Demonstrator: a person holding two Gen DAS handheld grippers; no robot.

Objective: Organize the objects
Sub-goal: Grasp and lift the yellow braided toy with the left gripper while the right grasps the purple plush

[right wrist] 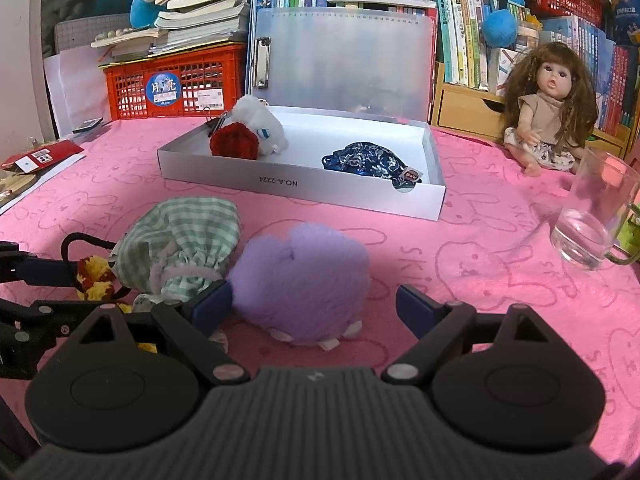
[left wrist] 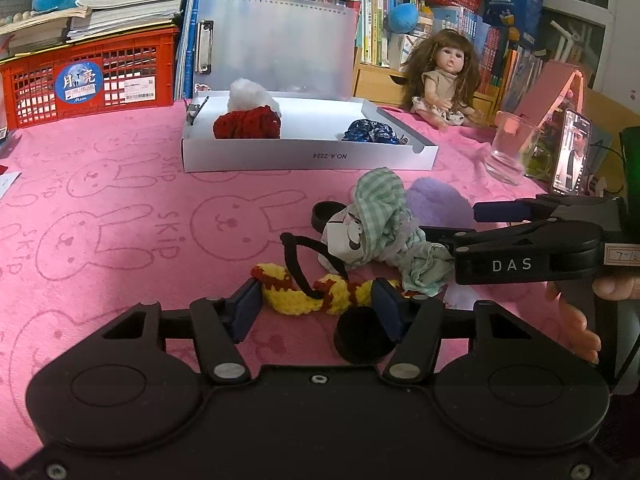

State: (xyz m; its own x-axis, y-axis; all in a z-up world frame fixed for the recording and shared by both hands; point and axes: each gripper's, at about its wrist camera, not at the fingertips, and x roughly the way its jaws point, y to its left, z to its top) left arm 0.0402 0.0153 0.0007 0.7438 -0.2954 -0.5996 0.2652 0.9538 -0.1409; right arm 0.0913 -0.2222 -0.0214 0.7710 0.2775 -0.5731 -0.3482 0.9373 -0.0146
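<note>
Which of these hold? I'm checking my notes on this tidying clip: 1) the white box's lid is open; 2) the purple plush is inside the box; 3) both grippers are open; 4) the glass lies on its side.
1) True: the white box has its lid up.
2) False: the purple plush lies on the pink cloth, outside it.
3) True: the left gripper straddles the yellow knit piece; the right gripper is at the plush.
4) False: the glass stands upright.

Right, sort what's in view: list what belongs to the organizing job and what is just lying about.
Job:
white box, open
red knit item, white plush, blue scrunchie, all inside it
yellow knit item
green checked pouch
purple plush

Lying about:
doll
glass mug
red crate
phone
books
</note>
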